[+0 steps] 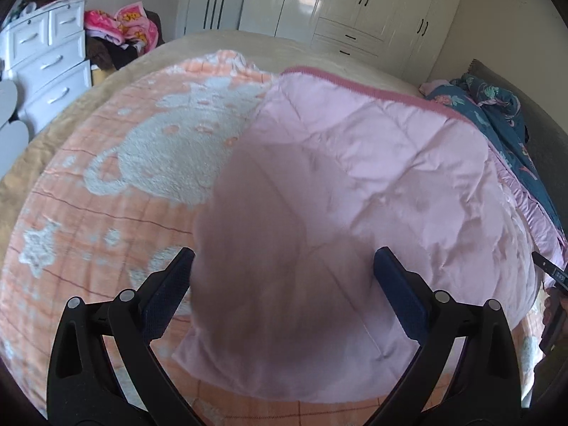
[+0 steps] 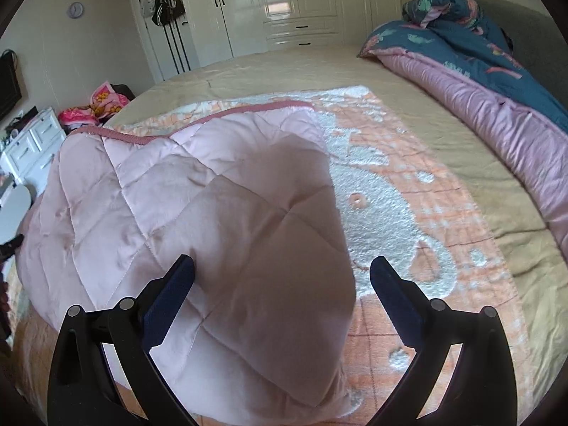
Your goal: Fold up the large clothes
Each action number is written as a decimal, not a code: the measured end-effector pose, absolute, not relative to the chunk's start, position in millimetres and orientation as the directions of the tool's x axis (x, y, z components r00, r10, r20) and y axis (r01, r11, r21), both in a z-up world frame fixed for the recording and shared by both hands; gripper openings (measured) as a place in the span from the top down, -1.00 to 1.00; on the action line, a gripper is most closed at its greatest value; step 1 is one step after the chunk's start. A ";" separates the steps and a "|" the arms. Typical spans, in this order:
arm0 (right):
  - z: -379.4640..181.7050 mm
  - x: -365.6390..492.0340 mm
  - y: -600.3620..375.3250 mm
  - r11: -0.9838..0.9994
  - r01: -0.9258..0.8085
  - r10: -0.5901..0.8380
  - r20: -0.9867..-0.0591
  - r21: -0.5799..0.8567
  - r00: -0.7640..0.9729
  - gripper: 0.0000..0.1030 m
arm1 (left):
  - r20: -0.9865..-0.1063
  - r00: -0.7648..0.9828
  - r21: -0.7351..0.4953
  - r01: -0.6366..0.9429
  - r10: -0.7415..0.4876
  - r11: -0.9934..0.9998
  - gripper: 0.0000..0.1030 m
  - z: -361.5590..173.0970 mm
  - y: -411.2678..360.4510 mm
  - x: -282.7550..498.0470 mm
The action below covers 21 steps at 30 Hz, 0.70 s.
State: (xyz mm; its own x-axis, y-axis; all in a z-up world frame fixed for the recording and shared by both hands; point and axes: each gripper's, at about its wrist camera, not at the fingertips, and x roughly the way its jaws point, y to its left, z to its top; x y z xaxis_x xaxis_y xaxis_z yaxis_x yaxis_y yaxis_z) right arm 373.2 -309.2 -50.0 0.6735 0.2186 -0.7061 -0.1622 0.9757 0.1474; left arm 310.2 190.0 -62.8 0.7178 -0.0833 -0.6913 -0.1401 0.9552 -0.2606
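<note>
No readable text, labels, brands or numbers anywhere; the round wall clock, far up and left of the right gripper, is too small to show any numerals.

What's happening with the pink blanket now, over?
Left gripper open, right gripper open. Pink blanket half folded on the orange blanket, corners falling between the fingers. Nothing in the way.

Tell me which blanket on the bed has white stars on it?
The fuzzy orange blanket, spread flat underneath. The quilted pink blanket atop it is plain; the dark blue one has leaf-like prints.
</note>
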 end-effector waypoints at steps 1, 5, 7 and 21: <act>-50.4 371.9 -306.9 0.973 -0.179 0.229 -0.700 0.146 0.676 -0.75 | -0.684 0.725 -0.267 -0.141 -0.085 0.953 -0.78 -64.2 189.2 310.2; -46.8 362.9 -292.1 0.969 -0.229 0.230 -0.669 0.091 0.707 0.43 | -0.658 0.751 -0.222 -0.138 -0.044 0.965 0.47 -62.5 175.4 305.5; -37.3 357.9 -284.5 0.970 -0.239 0.214 -0.648 0.052 0.731 0.61 | -0.639 0.768 -0.205 -0.131 -0.031 0.970 0.67 -54.2 169.9 302.5; 15.1 429.7 -279.4 0.983 -0.158 0.180 -0.561 0.089 0.808 0.70 | -0.583 0.807 -0.142 -0.212 0.092 0.967 0.75 -1.7 174.9 362.6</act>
